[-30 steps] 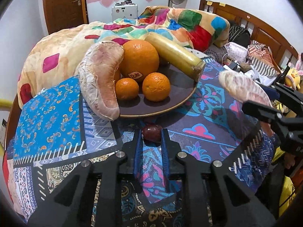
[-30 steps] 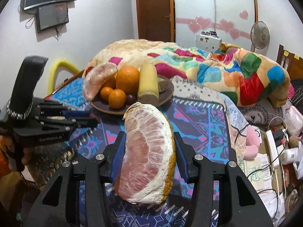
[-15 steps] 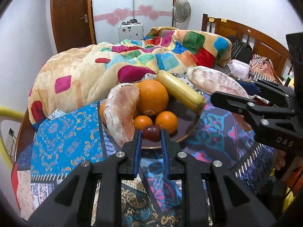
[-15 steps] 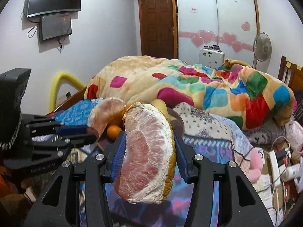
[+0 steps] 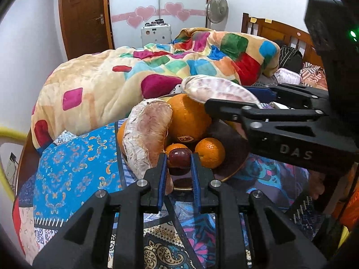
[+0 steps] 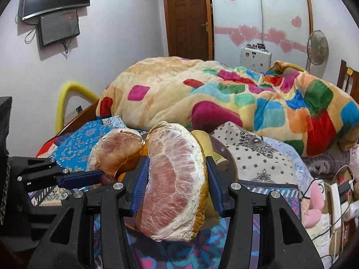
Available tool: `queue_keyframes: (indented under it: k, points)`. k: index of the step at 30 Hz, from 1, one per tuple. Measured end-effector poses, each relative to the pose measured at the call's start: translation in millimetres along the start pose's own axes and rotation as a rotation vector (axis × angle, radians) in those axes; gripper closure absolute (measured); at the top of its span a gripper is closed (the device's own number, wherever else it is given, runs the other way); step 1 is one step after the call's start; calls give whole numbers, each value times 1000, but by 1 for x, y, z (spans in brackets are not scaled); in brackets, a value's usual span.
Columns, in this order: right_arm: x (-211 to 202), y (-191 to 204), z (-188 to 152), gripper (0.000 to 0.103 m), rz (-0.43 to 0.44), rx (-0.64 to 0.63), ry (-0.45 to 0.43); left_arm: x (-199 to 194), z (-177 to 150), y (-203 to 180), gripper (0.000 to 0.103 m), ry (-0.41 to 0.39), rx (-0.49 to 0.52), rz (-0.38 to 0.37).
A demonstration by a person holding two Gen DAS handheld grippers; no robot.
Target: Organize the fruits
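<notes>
Left wrist view shows a patchwork blanket [image 5: 139,83] at the back. In the middle sits a dark plate [image 5: 233,154] with a pomelo wedge [image 5: 145,134], a big orange [image 5: 188,121] and a small orange [image 5: 209,152]. The right gripper [image 6: 175,179] squeezes a pomelo piece [image 6: 175,183] over the plate. The left gripper [image 5: 178,161] pinches a small dark red fruit [image 5: 179,158], low centre.

Two pomelo wedges [image 5: 145,134], three oranges [image 5: 189,118], one plum [image 5: 179,158], one plate [image 5: 233,157].

A small dark red fruit [image 5: 180,158] is clamped in the left gripper [image 5: 178,160] near the brown plate [image 5: 233,157]. A pomelo segment [image 5: 218,89] is carried by the right gripper [image 5: 251,98] over the plate's far right side, above the large orange [image 5: 188,121].
</notes>
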State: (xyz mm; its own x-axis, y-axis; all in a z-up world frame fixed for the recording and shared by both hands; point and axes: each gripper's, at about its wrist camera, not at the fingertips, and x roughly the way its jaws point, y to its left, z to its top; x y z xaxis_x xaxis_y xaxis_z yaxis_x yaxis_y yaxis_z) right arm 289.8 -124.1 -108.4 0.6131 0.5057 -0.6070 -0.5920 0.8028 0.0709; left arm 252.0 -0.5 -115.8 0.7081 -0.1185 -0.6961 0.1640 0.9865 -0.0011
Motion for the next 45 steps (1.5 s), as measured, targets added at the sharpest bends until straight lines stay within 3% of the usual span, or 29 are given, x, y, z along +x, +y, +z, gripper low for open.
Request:
queue_keyframes:
  k: [14,24,34,40,45]
  points:
    - [1,6,3,55,-2,-23,20,11,-3,-7,80,21,18,-3]
    - [0,5,1,55,1,-36,16,8,-6,-2,67,23,-6,2]
    - [-15,1,2,55,3,-21,-5,-21,-4,3,62,-38,-31,6]
    - [-46,0,1,55,-4,0,-50,-51,-2,4,62,-87,-57,-1]
    - [-91,10,-1,55,-36,-6,-137,-100,-3,1,62,-186,-67,11]
